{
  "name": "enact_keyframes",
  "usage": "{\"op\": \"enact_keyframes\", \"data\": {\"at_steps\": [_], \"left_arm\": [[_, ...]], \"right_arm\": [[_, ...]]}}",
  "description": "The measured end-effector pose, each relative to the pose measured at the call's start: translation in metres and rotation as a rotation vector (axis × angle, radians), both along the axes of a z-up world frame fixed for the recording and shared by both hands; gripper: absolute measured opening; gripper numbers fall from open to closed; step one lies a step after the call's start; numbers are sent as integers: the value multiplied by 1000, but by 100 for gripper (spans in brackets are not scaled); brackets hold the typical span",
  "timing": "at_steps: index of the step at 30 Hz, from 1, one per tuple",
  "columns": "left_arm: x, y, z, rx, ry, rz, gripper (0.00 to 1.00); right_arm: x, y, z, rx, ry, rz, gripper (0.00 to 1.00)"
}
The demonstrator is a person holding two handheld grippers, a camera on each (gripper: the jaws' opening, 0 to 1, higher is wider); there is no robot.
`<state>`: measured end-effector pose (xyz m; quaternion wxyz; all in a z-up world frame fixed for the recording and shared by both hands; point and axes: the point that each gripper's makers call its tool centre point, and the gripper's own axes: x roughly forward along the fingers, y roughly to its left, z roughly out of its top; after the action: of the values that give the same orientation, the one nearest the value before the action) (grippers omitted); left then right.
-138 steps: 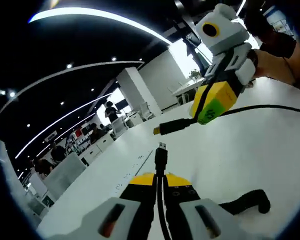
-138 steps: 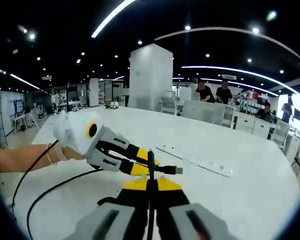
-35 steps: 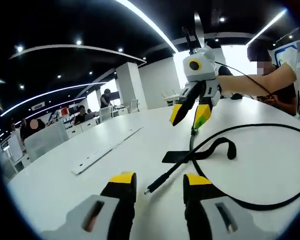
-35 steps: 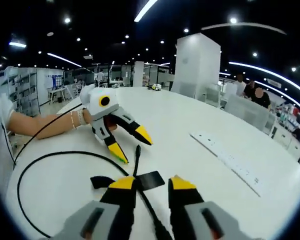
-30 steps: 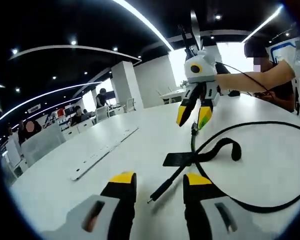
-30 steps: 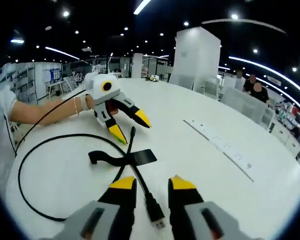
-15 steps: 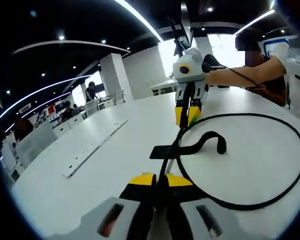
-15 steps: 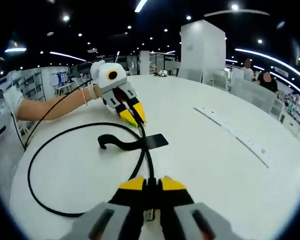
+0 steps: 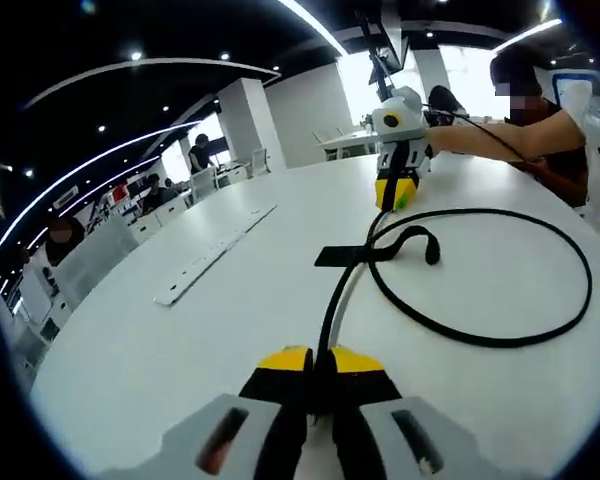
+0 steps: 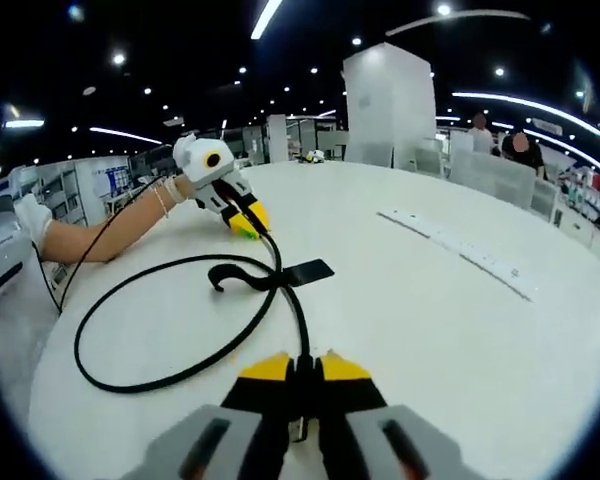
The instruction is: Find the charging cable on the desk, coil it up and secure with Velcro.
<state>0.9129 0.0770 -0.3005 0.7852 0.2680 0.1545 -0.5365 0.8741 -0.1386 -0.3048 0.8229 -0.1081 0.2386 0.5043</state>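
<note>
- The end of the cable (image 9: 450, 330) is hidden where it runs between the closed tips of the left gripper (image 9: 315, 362), so its plug cannot be seen there.
- In the right gripper view the cable's other end is mostly covered by the pinched tips of the right gripper (image 10: 300, 368).
- The fastening face of the Velcro strap (image 10: 270, 276) is too small to make out.
- The sockets on the power strip (image 10: 458, 253) are too small to tell apart.
- The person's arm (image 10: 90, 240) is cut off by the left edge.
- The distant people (image 9: 198, 155) are blurred.
</note>
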Motion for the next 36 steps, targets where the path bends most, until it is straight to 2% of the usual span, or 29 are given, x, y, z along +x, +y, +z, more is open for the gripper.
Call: {"op": "enact_keyframes", "data": {"at_steps": [3, 6, 15, 17, 19, 21, 23, 25, 27, 29, 31, 33, 36], "left_arm": [[-5, 5, 0, 44, -4, 3, 7], [-3, 5, 0, 58, 0, 11, 7], [-3, 5, -1, 20, -2, 2, 7], [-3, 5, -1, 21, -2, 2, 7], [-3, 5, -1, 23, -5, 0, 7], [-3, 4, -2, 24, -5, -2, 7], [-3, 4, -2, 24, -5, -3, 7], [-2, 3, -2, 20, -4, -2, 7], [-2, 3, -3, 18, -4, -2, 7], [-3, 2, -3, 17, -5, -3, 7], [-2, 2, -3, 18, -7, -5, 7], [-2, 2, -3, 20, -8, -7, 7], [-2, 1, -3, 22, -9, -9, 7]], "right_arm": [[-3, -3, -1, 21, 12, -14, 10], [-2, -3, 0, 35, 4, -24, 10], [1, 1, -2, 76, -5, -50, 12], [3, 2, 4, 110, -16, -63, 14], [6, 6, 19, 159, -83, -66, 16], [5, 17, 36, 163, -197, -40, 14], [-1, 36, 43, 101, -327, 20, 12], [-11, 62, 42, 56, -411, 88, 12], [-16, 74, 35, 25, -428, 119, 12], [-12, 77, 26, -20, -453, 110, 12], [-13, 80, 13, -73, -474, 140, 13], [-13, 85, 10, -73, -486, 139, 14], [-9, 92, 7, -127, -558, 142, 14]]}}
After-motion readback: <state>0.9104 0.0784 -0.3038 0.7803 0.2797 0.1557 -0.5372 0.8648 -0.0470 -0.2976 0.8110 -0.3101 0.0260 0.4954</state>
